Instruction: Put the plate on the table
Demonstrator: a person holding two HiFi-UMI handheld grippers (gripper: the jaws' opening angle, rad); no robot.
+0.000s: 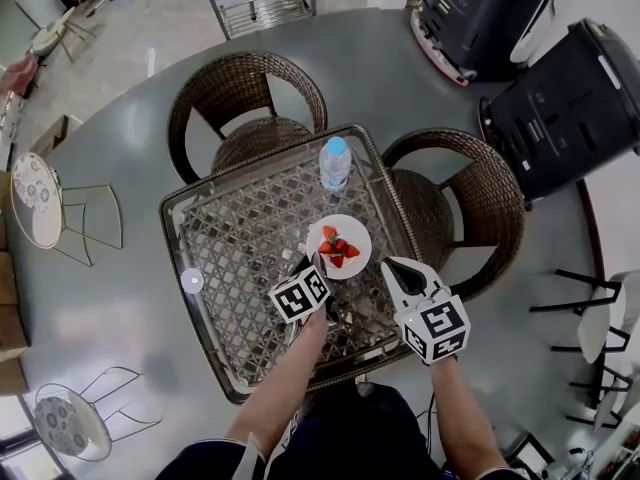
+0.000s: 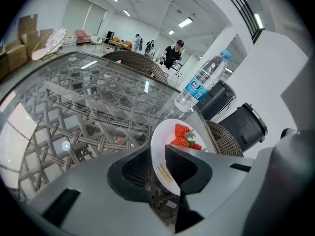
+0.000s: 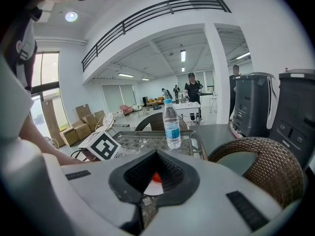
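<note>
A white plate (image 1: 345, 236) with several strawberries (image 1: 337, 248) lies at the right part of the glass-topped wicker table (image 1: 240, 258). My left gripper (image 1: 313, 265) is shut on the plate's near rim. In the left gripper view the plate (image 2: 165, 141) stands edge-on between the jaws, the strawberries (image 2: 184, 136) beyond them. I cannot tell if the plate rests on the glass. My right gripper (image 1: 393, 267) hovers off the table's right edge, shut and holding nothing. Its own view shows the plate (image 3: 153, 188) through the notch of the jaws.
A water bottle (image 1: 335, 162) stands just behind the plate. A small round white thing (image 1: 192, 280) lies on the glass at the left. Wicker chairs (image 1: 250, 98) (image 1: 475, 203) flank the table. Black bins (image 1: 565, 108) stand at the right, white wire chairs (image 1: 35, 198) at the left.
</note>
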